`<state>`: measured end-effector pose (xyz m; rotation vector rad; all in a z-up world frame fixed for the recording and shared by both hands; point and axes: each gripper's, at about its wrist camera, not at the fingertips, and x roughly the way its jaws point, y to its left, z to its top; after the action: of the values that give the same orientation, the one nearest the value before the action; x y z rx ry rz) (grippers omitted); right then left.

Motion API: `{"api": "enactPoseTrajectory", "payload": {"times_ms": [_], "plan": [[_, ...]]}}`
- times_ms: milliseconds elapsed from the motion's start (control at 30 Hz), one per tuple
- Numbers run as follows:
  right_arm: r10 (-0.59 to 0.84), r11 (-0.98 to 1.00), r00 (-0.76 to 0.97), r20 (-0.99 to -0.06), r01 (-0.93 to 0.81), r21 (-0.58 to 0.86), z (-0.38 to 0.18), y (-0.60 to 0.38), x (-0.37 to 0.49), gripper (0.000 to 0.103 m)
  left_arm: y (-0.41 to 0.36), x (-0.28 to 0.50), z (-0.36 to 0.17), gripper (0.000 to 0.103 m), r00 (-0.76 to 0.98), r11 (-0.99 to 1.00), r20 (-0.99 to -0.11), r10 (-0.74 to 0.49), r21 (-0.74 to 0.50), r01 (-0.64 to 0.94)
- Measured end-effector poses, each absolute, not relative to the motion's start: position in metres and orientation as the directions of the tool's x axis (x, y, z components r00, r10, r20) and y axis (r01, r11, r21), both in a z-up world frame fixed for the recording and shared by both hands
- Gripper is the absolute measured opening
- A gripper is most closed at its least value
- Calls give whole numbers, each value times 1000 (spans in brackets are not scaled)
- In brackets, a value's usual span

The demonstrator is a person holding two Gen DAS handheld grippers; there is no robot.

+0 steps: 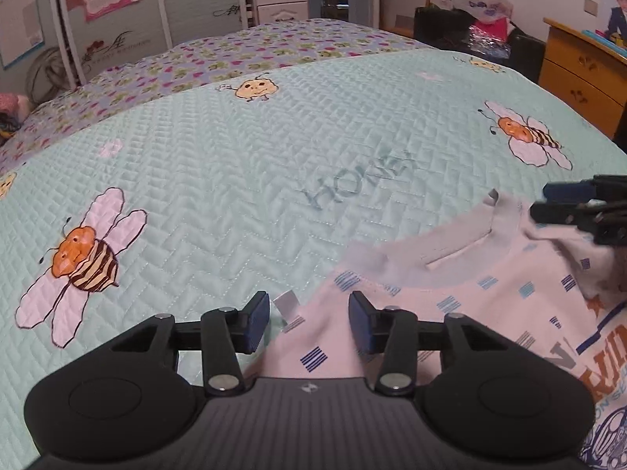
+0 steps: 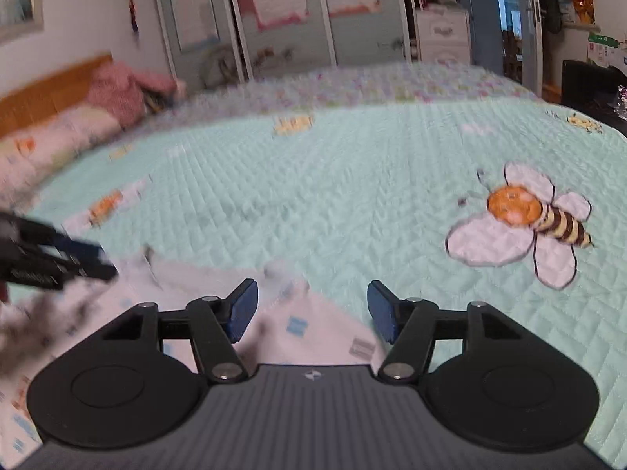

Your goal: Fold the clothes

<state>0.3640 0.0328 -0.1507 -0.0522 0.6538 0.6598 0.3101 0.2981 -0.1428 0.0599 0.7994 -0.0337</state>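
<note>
— Where do things stand on your left?

— Your left hand-held gripper (image 1: 309, 321) hangs with its jaws parted over the near left edge of the shirt (image 1: 450, 305); cloth lies below the gap, but neither pad presses on it. The shirt lies on the bed (image 1: 243, 196), on the quilted bee-print cover, collar (image 1: 462, 258) pointing away from you and a small white tag (image 1: 286, 301) sticking out at the edge.

— And my right?

— Your right hand-held gripper (image 2: 311, 309) is spread too, over the shirt's opposite edge. That view is blurred, so I can't say whether a pad brushes the fabric — nothing looks pinched.

— How will it handle?

— I'd judge it light and limp: thin jersey, no stiffness, so it will sag and drag wherever you don't support it. It should grip well between the pads, though the smooth quilt may let the whole piece slide rather than crease.

— Where should I take hold?

— At the edges near the shoulders, one on each side, pinching all layers — not the tag, which gives you no control.
</note>
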Motion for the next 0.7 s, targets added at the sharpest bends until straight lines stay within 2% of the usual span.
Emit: {"api": "enactPoseTrajectory", "payload": {"times_ms": [100,167,233,267,300,400,567,633,700], "plan": [[529,795,588,-611,-596,114,-161,41,363,61,299,319,-151,54,668,995,-741,-76,-11,101],[526,799,596,-606,-592,110,-162,39,361,44,300,322,-153,53,662,993,-742,-103,-37,114],[532,799,596,-601,-588,125,-161,36,360,10,300,324,-156,34,657,990,-743,-131,-62,127],[541,797,591,-598,-588,140,-161,35,359,6,297,320,-155,9,664,990,-737,-124,-51,129],[544,797,591,-596,-585,147,-161,34,357,5,293,314,-152,5,674,991,-730,-114,-34,130],[510,819,623,-592,-563,114,-159,39,344,4,281,292,-142,3,717,989,-691,-96,13,145],[435,835,708,-556,-548,-44,-127,52,328,4,278,266,-107,3,818,990,-571,-64,65,123],[415,833,731,-542,-545,-97,-112,57,333,4,281,271,-97,3,832,992,-552,-47,71,104],[392,836,737,-551,-535,-120,-104,66,347,4,285,288,-95,3,812,993,-582,-41,65,96]]}}
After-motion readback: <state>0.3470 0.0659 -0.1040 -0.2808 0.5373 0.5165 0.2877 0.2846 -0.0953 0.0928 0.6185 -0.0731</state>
